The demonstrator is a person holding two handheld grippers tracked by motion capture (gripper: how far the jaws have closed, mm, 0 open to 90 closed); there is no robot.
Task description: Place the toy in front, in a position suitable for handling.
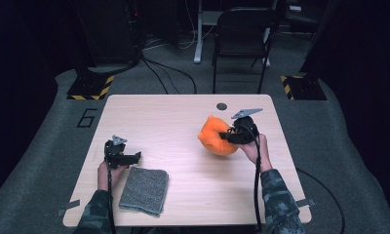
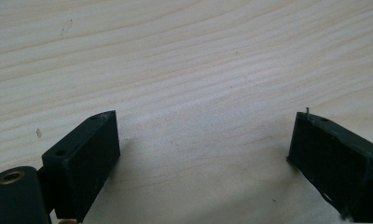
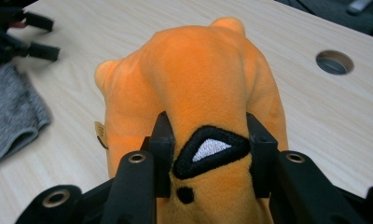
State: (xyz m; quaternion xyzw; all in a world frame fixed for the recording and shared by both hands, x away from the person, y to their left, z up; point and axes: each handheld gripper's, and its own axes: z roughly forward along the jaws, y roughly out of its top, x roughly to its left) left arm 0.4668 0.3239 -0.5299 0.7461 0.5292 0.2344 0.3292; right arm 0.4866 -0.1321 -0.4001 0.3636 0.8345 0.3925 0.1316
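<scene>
Two black jaws of the right gripper [image 3: 208, 154] pinch an orange plush toy [image 1: 215, 136] (an embroidered eye shows between them) above the pale wooden table [image 1: 193, 190]. Nearer the person's left hand [image 1: 105, 171], the left gripper [image 1: 134, 158] stands spread, beside a folded grey cloth [image 1: 144, 190]. Beyond: a folding chair [image 1: 244, 29].

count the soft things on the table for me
2: an orange plush toy at the right of the table, clamped in the right gripper, and a folded grey cloth near the front left edge, beside the open left gripper.
</scene>
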